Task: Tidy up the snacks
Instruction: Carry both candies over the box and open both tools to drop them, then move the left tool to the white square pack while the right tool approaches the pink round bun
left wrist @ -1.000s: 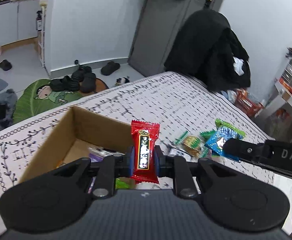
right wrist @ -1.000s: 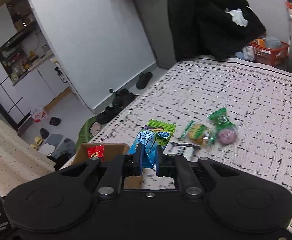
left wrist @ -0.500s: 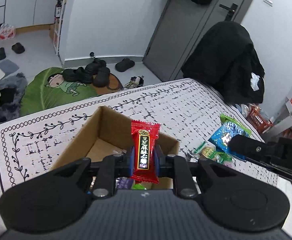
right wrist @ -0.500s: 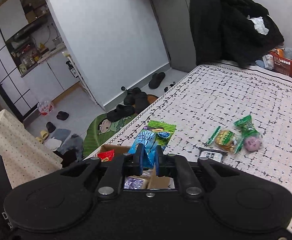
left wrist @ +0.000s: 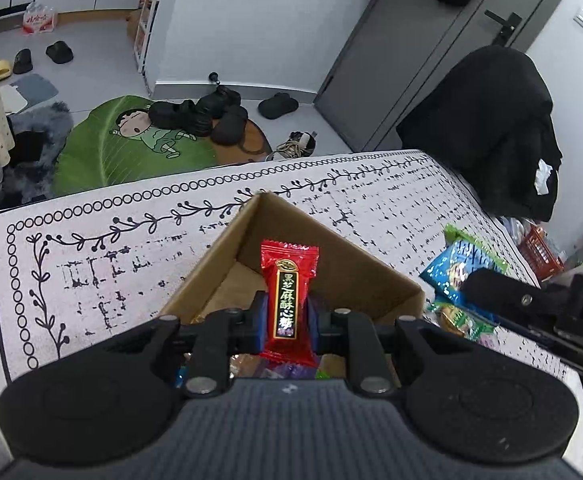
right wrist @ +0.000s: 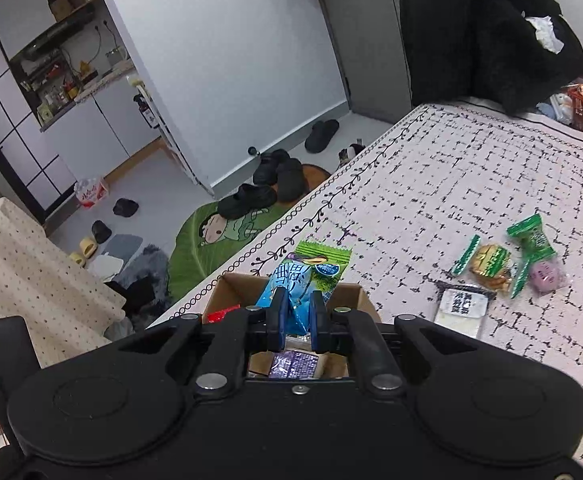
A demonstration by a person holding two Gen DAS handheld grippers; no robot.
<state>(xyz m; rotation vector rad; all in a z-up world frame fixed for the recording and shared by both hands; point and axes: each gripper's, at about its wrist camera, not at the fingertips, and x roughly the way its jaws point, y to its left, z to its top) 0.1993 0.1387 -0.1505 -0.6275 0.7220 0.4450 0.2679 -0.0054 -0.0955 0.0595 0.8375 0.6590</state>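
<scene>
From the left wrist, the left gripper (left wrist: 287, 316) pinched a red candy (left wrist: 288, 300) upright over the cardboard box (left wrist: 347, 276), apparently ready to drop it among the wrappers inside. From the right wrist, the right gripper (right wrist: 296, 320) clamped a blue-green packet (right wrist: 305, 276) above the same box (right wrist: 231, 288); other snacks (right wrist: 491, 264) lay on the bedspread (right wrist: 471, 168).

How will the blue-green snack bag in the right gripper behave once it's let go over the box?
The snack bag is probably floppy: it creases where the right gripper pinches it. It looks light and glossy, so it may slide out unevenly. It should likely drop flat into the cardboard box, not roll.
</scene>
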